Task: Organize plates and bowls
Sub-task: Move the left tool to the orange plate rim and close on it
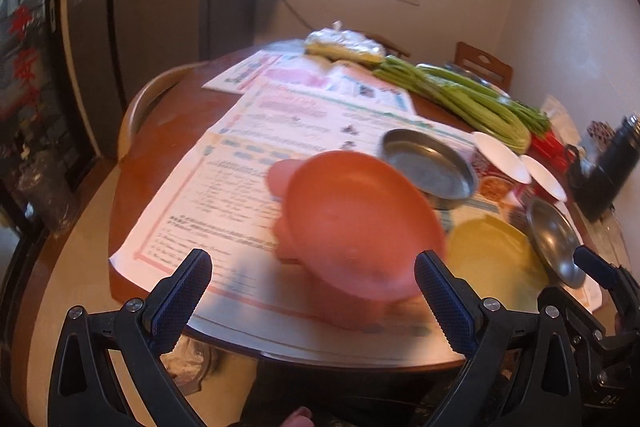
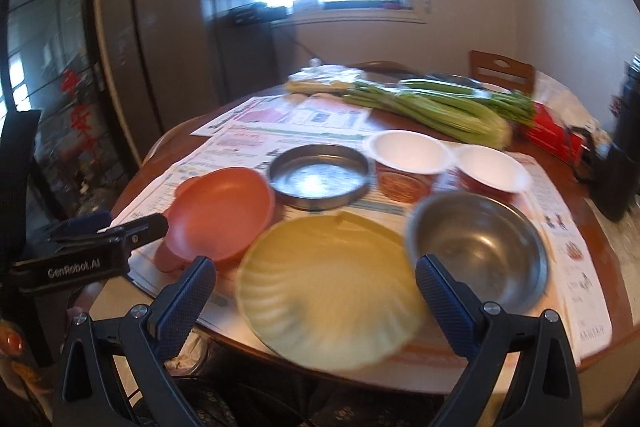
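Note:
An orange-pink plastic bowl (image 1: 356, 223) with handles lies on the newspaper-covered round table (image 1: 160, 131), just ahead of my open, empty left gripper (image 1: 314, 285). Beside it lie a yellow scalloped plate (image 1: 492, 259), a flat steel dish (image 1: 428, 163) and a steel bowl (image 1: 556, 243). In the right wrist view my open, empty right gripper (image 2: 316, 287) hovers at the near edge of the yellow plate (image 2: 328, 291), with the steel bowl (image 2: 480, 247) to the right, the orange bowl (image 2: 224, 211) to the left and the steel dish (image 2: 318, 175) behind.
Two white-lidded cups (image 2: 408, 151) (image 2: 492, 167) stand behind the steel bowl. Green stalks (image 2: 436, 107), a foil packet (image 2: 320, 77), a red box (image 2: 556, 135) and a dark flask (image 2: 624, 143) fill the far side. Chairs (image 2: 502, 71) and a fridge (image 2: 132, 59) surround the table. The left gripper (image 2: 84, 247) shows at left.

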`<state>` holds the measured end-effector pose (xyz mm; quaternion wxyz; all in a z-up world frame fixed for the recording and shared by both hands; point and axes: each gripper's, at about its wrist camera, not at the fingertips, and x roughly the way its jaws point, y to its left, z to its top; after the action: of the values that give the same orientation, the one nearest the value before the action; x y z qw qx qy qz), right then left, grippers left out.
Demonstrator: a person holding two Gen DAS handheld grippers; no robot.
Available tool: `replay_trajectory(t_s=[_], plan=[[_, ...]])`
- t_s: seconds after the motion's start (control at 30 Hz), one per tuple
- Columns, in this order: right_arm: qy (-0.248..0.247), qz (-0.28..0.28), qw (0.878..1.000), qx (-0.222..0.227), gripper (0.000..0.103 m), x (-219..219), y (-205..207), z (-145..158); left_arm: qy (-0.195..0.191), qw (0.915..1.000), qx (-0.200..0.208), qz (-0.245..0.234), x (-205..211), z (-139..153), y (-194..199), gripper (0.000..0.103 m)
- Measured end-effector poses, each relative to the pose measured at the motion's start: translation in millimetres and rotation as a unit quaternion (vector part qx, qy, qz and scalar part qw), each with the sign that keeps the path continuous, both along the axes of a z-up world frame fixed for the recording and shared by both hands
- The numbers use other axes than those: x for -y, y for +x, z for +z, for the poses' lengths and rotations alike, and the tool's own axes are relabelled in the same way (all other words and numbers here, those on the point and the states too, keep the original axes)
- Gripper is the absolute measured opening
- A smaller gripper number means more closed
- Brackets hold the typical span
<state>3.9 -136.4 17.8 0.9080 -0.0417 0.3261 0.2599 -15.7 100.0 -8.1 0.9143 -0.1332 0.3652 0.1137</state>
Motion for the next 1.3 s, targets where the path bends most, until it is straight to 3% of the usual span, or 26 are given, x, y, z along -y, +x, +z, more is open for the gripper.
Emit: replay_trajectory(t_s=[0.3, 0.43, 0.67, 0.93, 1.03, 1.1, 1.3], plan=[[-0.041, 0.048, 0.998, -0.011, 0.098, -55.0, 36.2, -5.5, -0.045, 0.9982, -0.040, 0.007, -42.9, -19.2, 30.5, 0.101], [-0.074, 0.054, 0.995, -0.033, 0.088, -73.9, 55.8, -17.2, -0.043, 0.9976, -0.054, 0.005, -46.4, -24.0, 47.2, 0.101], [-0.085, 0.071, 0.991, -0.075, 0.071, -92.6, 78.0, -35.0, -0.054, 0.9955, -0.077, -0.005, -48.2, -32.3, 65.1, 0.101], [-0.107, 0.082, 0.987, -0.082, 0.060, -110.9, 88.6, -44.0, -0.051, 0.9936, -0.095, -0.033, -38.7, -36.4, 80.3, 0.101], [-0.113, 0.089, 0.986, -0.083, 0.054, -114.1, 88.7, -45.3, -0.047, 0.9937, -0.096, -0.034, -37.1, -35.9, 82.9, 0.091], [-0.115, 0.095, 0.985, -0.082, 0.054, -117.1, 89.0, -45.5, -0.050, 0.9931, -0.099, -0.036, -36.0, -36.1, 84.5, 0.075], [-0.113, 0.105, 0.984, -0.086, 0.052, -122.6, 90.0, -45.5, -0.055, 0.9914, -0.110, -0.045, -33.9, -39.0, 89.7, 0.050]])
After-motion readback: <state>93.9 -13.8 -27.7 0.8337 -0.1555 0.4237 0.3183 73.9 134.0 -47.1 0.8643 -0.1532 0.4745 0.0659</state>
